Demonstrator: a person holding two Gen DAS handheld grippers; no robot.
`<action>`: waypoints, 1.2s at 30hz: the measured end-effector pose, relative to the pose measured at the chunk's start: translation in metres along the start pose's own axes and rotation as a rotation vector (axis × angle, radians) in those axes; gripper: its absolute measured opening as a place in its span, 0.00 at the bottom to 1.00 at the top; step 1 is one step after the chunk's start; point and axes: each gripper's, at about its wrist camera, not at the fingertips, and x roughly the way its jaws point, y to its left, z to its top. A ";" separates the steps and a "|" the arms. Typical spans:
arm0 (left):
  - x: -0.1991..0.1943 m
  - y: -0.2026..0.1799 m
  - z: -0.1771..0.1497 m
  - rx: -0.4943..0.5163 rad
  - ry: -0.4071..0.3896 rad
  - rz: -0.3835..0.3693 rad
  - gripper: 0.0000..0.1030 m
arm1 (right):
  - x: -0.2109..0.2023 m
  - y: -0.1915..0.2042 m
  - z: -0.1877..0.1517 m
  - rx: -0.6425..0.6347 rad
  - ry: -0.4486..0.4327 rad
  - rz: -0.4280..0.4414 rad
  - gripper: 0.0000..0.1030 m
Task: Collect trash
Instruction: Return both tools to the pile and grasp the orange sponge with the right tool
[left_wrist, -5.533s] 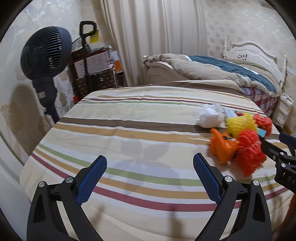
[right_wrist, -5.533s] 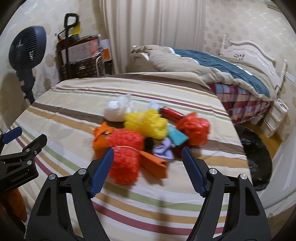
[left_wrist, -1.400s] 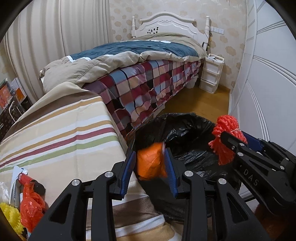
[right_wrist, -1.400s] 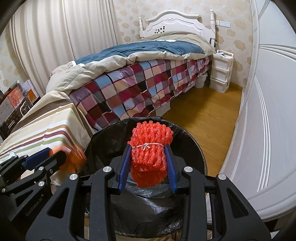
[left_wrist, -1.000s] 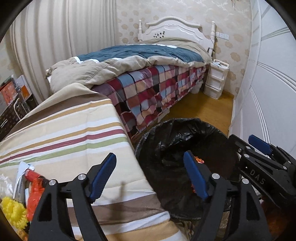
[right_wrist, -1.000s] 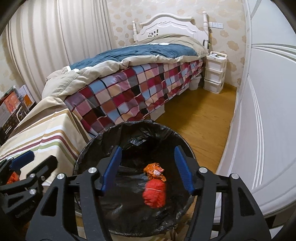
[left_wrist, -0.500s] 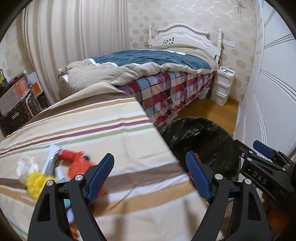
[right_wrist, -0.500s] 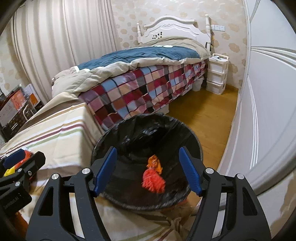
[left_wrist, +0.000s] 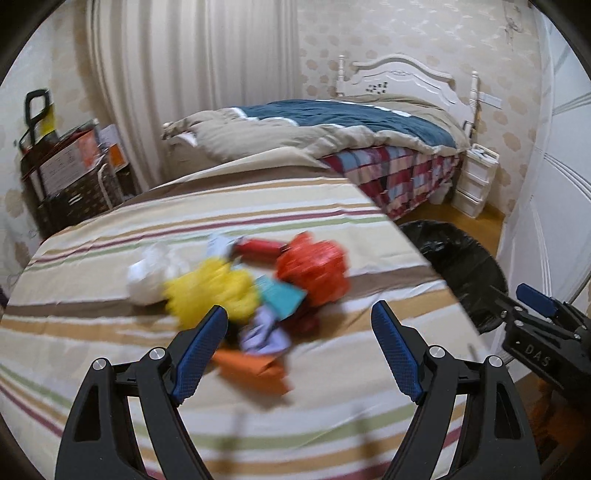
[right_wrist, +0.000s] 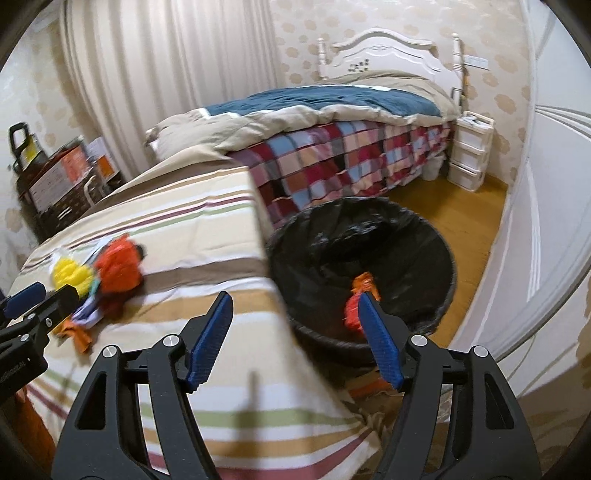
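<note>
Both grippers, left (left_wrist: 299, 349) and right (right_wrist: 295, 338), jaws spread, empty, above striped bedcover (left_wrist: 110, 332)

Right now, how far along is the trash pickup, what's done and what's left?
Done: two orange-red pieces already lie inside the black-lined bin.

In hand: nothing. The left gripper and the right gripper are both open and empty.

Left: most of the pile on the striped bedspread, including a yellow bundle, a red bag, a white wad, a teal card and an orange piece.
</note>
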 end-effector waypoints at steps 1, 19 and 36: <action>-0.002 0.008 -0.004 -0.010 0.005 0.012 0.78 | -0.002 0.006 -0.002 -0.011 0.002 0.010 0.66; -0.025 0.111 -0.044 -0.145 0.035 0.145 0.78 | -0.013 0.114 -0.017 -0.204 0.028 0.175 0.66; -0.029 0.169 -0.071 -0.237 0.064 0.209 0.78 | 0.004 0.195 -0.030 -0.373 0.082 0.268 0.47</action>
